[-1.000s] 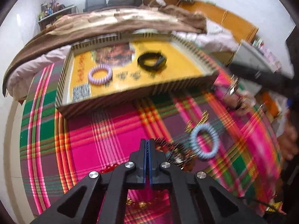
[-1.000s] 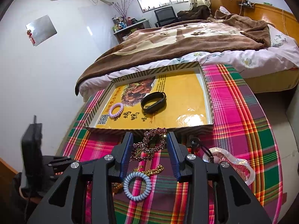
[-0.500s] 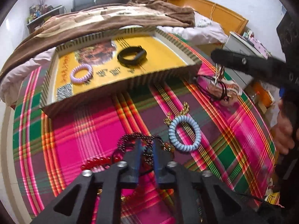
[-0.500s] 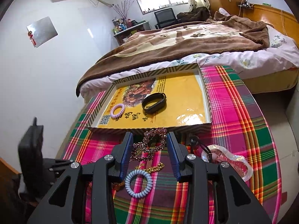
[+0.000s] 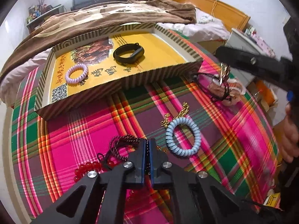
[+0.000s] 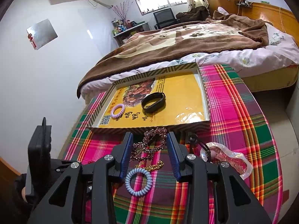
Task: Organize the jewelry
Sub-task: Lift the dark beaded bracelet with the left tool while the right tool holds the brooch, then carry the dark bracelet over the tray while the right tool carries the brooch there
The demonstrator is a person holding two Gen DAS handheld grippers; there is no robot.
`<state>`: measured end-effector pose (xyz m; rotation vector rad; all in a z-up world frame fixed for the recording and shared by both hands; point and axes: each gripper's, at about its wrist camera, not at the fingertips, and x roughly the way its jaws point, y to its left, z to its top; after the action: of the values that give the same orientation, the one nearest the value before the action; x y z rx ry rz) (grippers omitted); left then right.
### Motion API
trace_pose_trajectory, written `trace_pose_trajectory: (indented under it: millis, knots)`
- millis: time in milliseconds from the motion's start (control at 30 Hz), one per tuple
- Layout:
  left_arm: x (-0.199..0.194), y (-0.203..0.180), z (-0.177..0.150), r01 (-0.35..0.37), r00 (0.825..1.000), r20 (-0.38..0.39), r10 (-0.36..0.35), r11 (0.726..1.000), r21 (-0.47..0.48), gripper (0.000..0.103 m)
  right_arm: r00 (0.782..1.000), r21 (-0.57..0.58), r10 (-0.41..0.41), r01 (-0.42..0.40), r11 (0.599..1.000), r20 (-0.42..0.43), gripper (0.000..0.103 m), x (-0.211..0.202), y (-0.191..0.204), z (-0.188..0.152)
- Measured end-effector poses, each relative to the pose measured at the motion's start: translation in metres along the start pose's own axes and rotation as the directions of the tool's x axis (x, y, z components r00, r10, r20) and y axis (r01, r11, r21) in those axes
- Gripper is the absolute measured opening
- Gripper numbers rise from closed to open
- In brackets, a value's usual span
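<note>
Beads show between the pads of my left gripper [image 5: 147, 142], which is shut on a strand of the dark beaded bracelet [image 5: 121, 141] on the plaid cloth. Red beads [image 5: 87, 168] lie just left of it. A blue coil hair tie [image 5: 183, 136] and a gold chain [image 5: 179, 114] lie to its right. My right gripper [image 6: 149, 136] holds a purple rhinestone hair clip [image 6: 155, 141] between its pads, above the cloth and short of the tray. The yellow tray [image 5: 149, 74] holds a lilac coil tie [image 5: 76, 72] and a black band [image 5: 129, 53].
A pink shell-like piece [image 6: 229, 158] with a black cord [image 6: 196, 141] lies right of the right gripper. A bed with a brown blanket [image 6: 186, 41] stands behind the tray. A person's hand [image 5: 287, 136] is at the right edge. The table edge drops off at the right.
My left gripper opened over the dark beads, shifted slightly, then shut on a strand. The right gripper and its clip stayed put.
</note>
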<state>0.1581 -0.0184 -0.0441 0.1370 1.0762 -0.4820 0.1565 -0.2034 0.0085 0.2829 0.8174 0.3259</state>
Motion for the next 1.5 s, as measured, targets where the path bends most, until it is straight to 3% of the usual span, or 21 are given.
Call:
trace_pose_trajectory:
  millis: [167,367,567,900,1167,1367,1500]
  knots:
    - [-0.023,0.007,0.003,0.039,0.996,0.076,-0.036,0.998,-0.04,0.003,1.0,0.008,0.0,0.0,1.0,0.009,0.038,-0.003,-0.003,0.001]
    - [-0.06,0.017,0.011,0.094,0.98,0.184,-0.079,0.993,-0.074,0.003,1.0,0.008,0.002,-0.002,1.0,0.016,0.038,-0.005,-0.002,0.004]
    - [-0.074,0.032,0.028,0.064,0.974,0.224,-0.04,0.993,-0.101,0.003,0.999,-0.019,-0.015,0.016,1.0,0.035,0.038,-0.006,0.003,0.019]
    - [-0.079,0.076,0.088,0.013,0.96,0.28,0.025,0.991,-0.131,0.003,0.997,-0.087,-0.054,0.059,0.994,0.051,0.038,0.015,0.014,0.083]
    - [-0.038,0.119,0.135,-0.005,0.968,0.247,0.047,0.986,-0.168,0.003,0.994,-0.1,-0.082,0.075,0.992,-0.074,0.038,0.092,0.007,0.126]
    - [0.008,0.147,0.156,0.0,0.979,0.198,0.041,0.979,-0.204,0.003,0.974,-0.117,-0.136,0.116,0.986,-0.18,0.038,0.159,0.0,0.139]
    - [0.038,0.157,0.166,-0.035,0.985,0.161,0.067,0.98,-0.195,0.003,0.96,-0.135,-0.171,0.143,0.98,-0.222,0.038,0.189,-0.003,0.144]
